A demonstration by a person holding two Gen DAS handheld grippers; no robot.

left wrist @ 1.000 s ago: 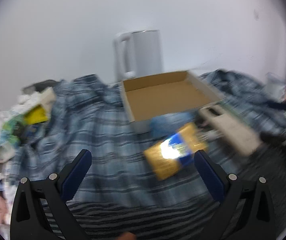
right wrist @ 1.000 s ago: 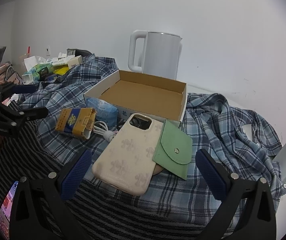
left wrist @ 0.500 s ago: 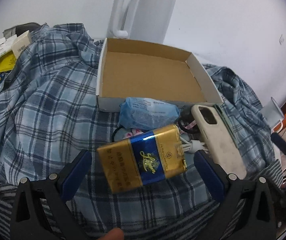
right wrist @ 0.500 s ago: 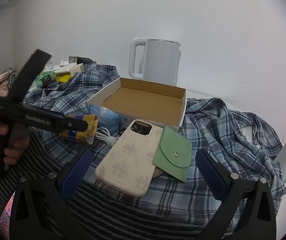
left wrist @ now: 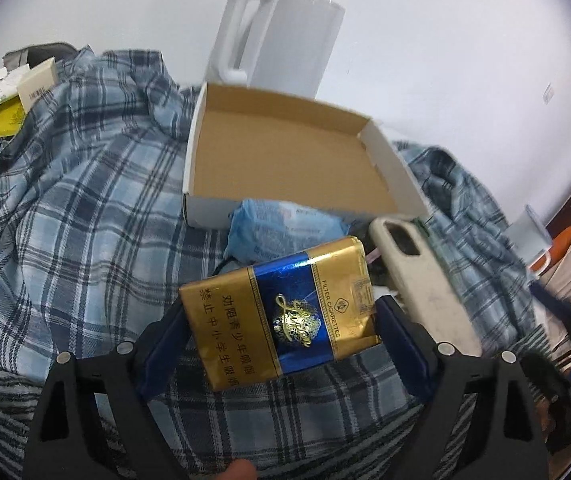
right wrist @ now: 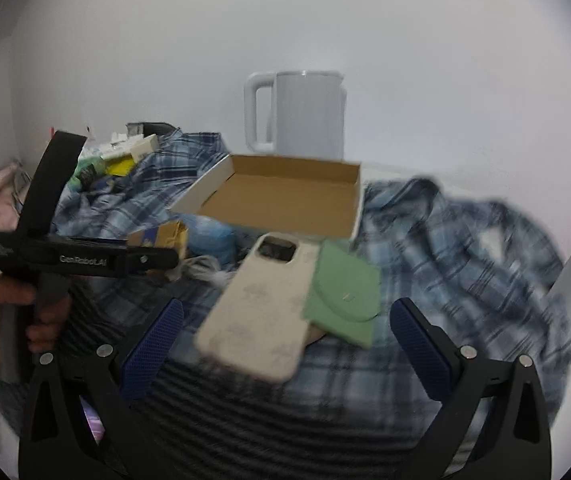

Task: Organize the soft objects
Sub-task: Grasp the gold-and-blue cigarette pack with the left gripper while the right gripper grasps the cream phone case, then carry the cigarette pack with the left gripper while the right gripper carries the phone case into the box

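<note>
The left gripper (left wrist: 279, 344) is held over a cigarette pack (left wrist: 281, 312) that lies on a plaid shirt (left wrist: 85, 208). Its fingers (left wrist: 399, 344) have just been closing and now flank the pack at both ends; whether the pads press on it cannot be told. The pack is gold with a blue band and lies tilted, just in front of a blue tissue pack (left wrist: 281, 232). Behind the tissue pack, an open cardboard box (left wrist: 285, 160) is seen, empty, with a white kettle (left wrist: 281, 36) standing behind it against the wall. A cream phone case (left wrist: 421, 272) lies right of the cigarette pack, close beside it.

The right gripper (right wrist: 285, 344) is held above the phone case (right wrist: 261, 308) and a green pouch (right wrist: 345, 296), its fingers (right wrist: 153, 344) wide apart with nothing clamped. The pouch overlaps the right edge of the case. In this view the left gripper (right wrist: 157, 258) is seen from the side, gripped by a hand (right wrist: 45, 316), its tip at the cigarette pack (right wrist: 165, 236). The view is blurred. Small boxes (left wrist: 9, 96) are heaped at the far left.
</note>
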